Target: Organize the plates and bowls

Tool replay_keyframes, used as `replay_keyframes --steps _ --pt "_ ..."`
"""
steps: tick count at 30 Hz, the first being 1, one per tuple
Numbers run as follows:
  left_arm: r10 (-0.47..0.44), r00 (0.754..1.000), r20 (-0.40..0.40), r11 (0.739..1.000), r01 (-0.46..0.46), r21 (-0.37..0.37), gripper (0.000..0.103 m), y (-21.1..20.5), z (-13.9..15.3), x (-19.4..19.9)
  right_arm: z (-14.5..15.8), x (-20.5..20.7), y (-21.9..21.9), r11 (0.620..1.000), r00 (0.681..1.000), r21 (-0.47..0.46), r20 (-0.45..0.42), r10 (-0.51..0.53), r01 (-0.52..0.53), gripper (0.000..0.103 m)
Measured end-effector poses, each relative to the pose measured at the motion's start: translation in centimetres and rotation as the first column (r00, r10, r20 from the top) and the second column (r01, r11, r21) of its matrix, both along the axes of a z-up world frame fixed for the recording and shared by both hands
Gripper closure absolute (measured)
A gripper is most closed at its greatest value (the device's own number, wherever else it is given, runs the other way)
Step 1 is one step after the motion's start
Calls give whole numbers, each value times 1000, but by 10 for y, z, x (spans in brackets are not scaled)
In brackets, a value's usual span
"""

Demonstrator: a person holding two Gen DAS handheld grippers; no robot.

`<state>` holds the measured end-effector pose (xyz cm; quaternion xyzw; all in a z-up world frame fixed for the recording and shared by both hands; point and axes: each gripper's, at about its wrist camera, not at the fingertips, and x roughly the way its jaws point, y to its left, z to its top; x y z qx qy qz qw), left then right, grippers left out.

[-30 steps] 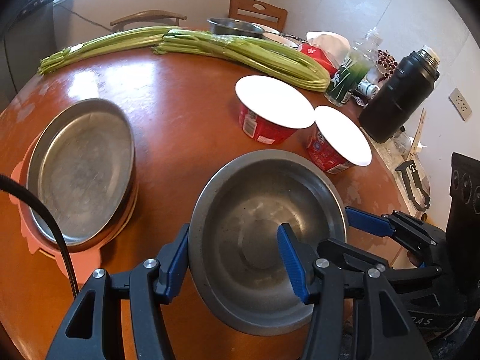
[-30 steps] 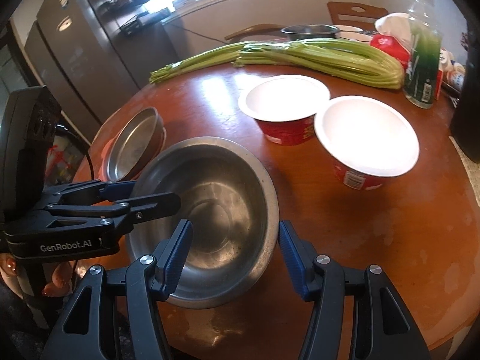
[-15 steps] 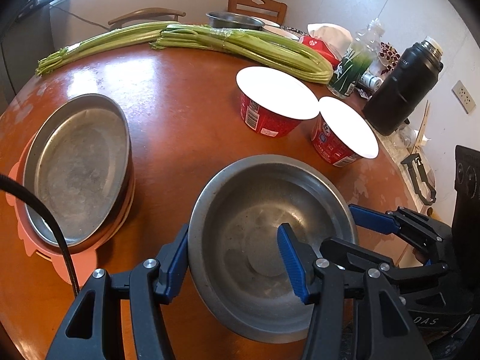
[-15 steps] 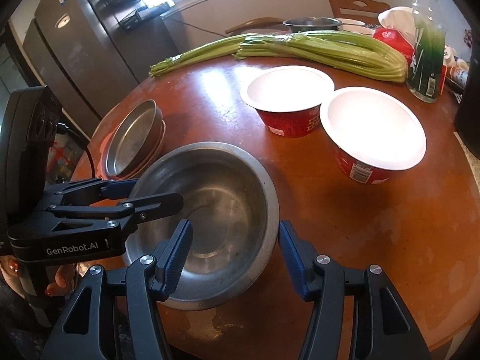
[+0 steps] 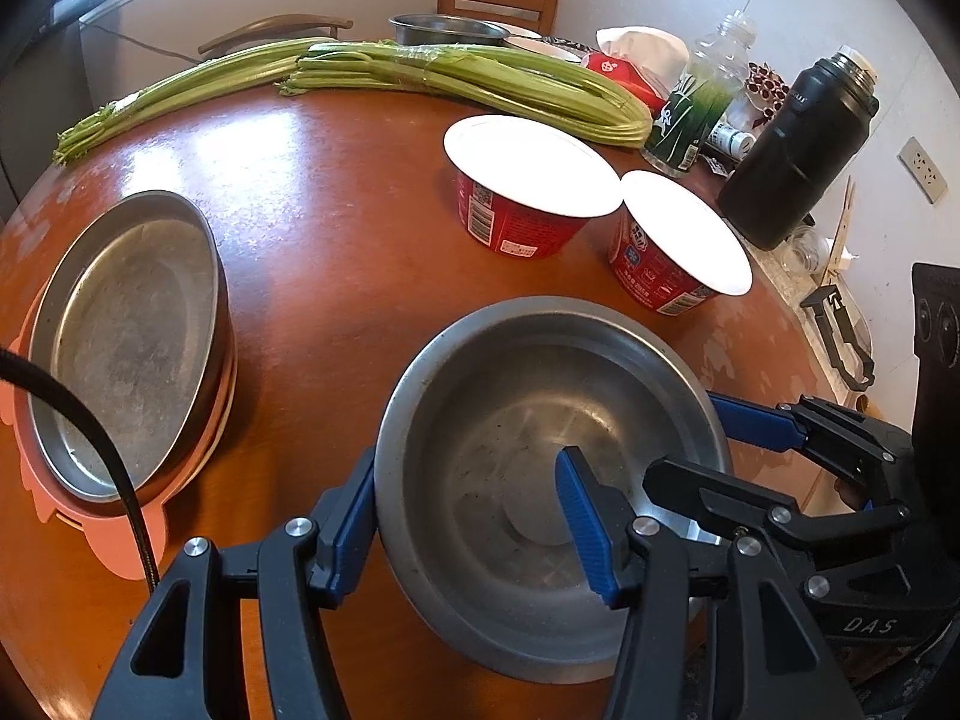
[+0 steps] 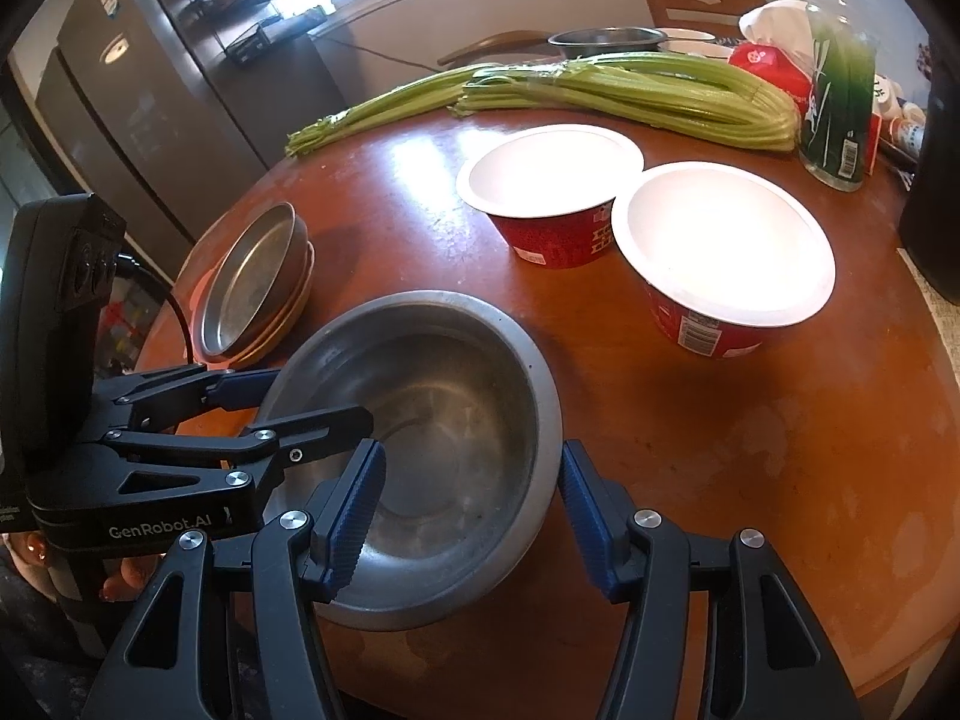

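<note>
A steel bowl [image 5: 510, 420] [image 6: 432, 372] sits between both grippers at the round wooden table's [image 5: 336, 228] near edge and looks slightly raised. My left gripper [image 5: 465, 480] straddles its left rim, one blue pad outside and one inside, and holds it. My right gripper [image 6: 473, 462] straddles the right rim the same way and holds it. Each gripper shows in the other's view: the left gripper [image 6: 300, 402] and the right gripper [image 5: 690, 438]. A steel plate [image 5: 126, 348] [image 6: 258, 282] tops a pink stack at the left.
Two red cups with white lids [image 5: 528, 180] [image 5: 678, 234] stand just beyond the bowl. Celery [image 5: 450, 78] lies across the far side, next to a green bottle [image 5: 690, 108], a black flask [image 5: 798, 156] and another steel bowl [image 5: 444, 30]. A fridge [image 6: 150, 90] stands past the table's left.
The bowl has come toward the near table edge with both grippers, and the gap to the red cups has widened. Both jaws kept their spacing.
</note>
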<state>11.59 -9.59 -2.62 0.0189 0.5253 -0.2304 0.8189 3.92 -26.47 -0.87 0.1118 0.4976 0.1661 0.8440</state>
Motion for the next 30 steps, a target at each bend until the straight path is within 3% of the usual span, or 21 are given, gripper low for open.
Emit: replay_keyframes --steps 11,30 --pt "6 1000 -13 1000 -6 -24 46 5 0 3 -5 5 -7 999 999 21 -34 -28 29 42" --pt "13 998 54 1000 -12 -17 46 11 23 7 11 29 -15 994 996 62 -8 -88 88 42"
